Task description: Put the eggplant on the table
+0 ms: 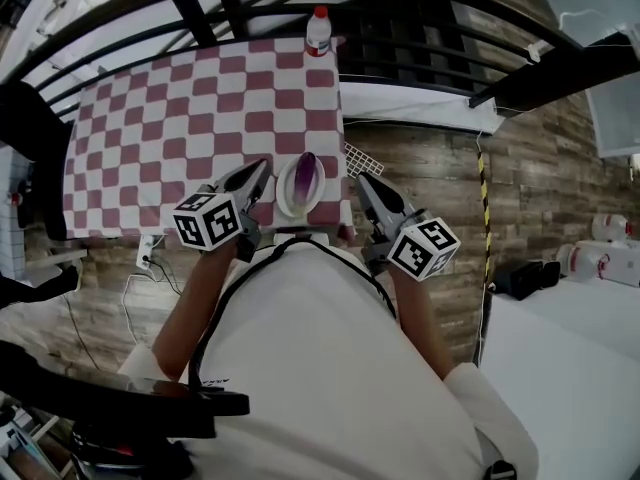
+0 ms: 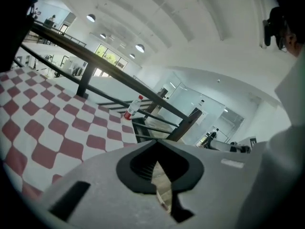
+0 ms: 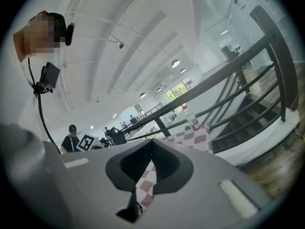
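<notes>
L gripper (image 1: 260, 171), lower centre of head view: jaws shut, nothing btwn them. R gripper (image 1: 361, 181), just right of it: jaws also together, empty. Btwn the two lies the purple eggplant (image 1: 307, 175) on a white plate (image 1: 284, 198), at the near edge of the checkered counter (image 1: 180, 118). Red-capped bottle (image 1: 318, 32) stands at the far edge, top centre.

Light: bright, even; round ceiling lamps (image 2: 139, 47) high above the left gripper (image 1: 263, 169), daylight from windows (image 3: 177, 88) far beyond the right gripper (image 1: 361, 179).
Shadows: faint, barely any on the table (image 1: 180, 118) ahead of both grippers.
Glare: the white ceiling (image 2: 200, 23) washes out.
Distortion: strong fisheye; the railing (image 2: 119, 78) bows, corners go black.
Focus: each gripper's body nearest its lens is soft.
</notes>
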`<action>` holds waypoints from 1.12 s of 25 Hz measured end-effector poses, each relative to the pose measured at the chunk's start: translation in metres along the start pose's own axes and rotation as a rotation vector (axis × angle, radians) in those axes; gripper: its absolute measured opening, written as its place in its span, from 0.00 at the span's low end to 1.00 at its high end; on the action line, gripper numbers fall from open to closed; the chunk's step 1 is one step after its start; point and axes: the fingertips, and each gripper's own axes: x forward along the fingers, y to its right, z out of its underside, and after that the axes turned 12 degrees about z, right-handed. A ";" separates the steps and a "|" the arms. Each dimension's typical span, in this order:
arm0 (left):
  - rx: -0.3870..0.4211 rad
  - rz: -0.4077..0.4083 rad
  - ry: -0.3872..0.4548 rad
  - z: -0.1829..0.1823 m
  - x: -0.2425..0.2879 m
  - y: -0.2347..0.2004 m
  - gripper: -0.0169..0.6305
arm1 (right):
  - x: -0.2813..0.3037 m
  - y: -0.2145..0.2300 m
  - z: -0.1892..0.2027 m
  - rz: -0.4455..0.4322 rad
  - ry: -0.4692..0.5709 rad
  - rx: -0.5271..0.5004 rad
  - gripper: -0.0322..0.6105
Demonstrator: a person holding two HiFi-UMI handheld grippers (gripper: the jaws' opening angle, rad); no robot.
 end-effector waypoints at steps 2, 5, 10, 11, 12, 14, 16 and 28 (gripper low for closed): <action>0.043 0.007 0.022 -0.010 -0.003 0.010 0.04 | -0.003 -0.006 -0.005 -0.007 0.014 0.000 0.06; 0.104 0.011 0.057 -0.027 -0.007 0.021 0.04 | -0.006 -0.014 -0.012 -0.016 0.030 -0.013 0.06; 0.205 0.014 0.112 -0.049 -0.019 0.037 0.04 | -0.014 -0.023 -0.021 -0.019 0.052 -0.033 0.06; 0.233 0.015 0.120 -0.053 -0.021 0.040 0.04 | -0.015 -0.024 -0.023 -0.020 0.058 -0.037 0.06; 0.261 0.017 0.126 -0.055 -0.023 0.043 0.04 | -0.016 -0.026 -0.025 -0.021 0.065 -0.045 0.06; 0.299 0.023 0.132 -0.057 -0.025 0.045 0.04 | -0.018 -0.027 -0.027 -0.015 0.073 -0.068 0.06; 0.292 0.030 0.132 -0.054 -0.025 0.042 0.04 | -0.018 -0.026 -0.025 -0.008 0.069 -0.080 0.06; 0.276 0.026 0.091 -0.039 -0.022 0.032 0.04 | -0.016 -0.024 -0.017 0.009 0.054 -0.078 0.06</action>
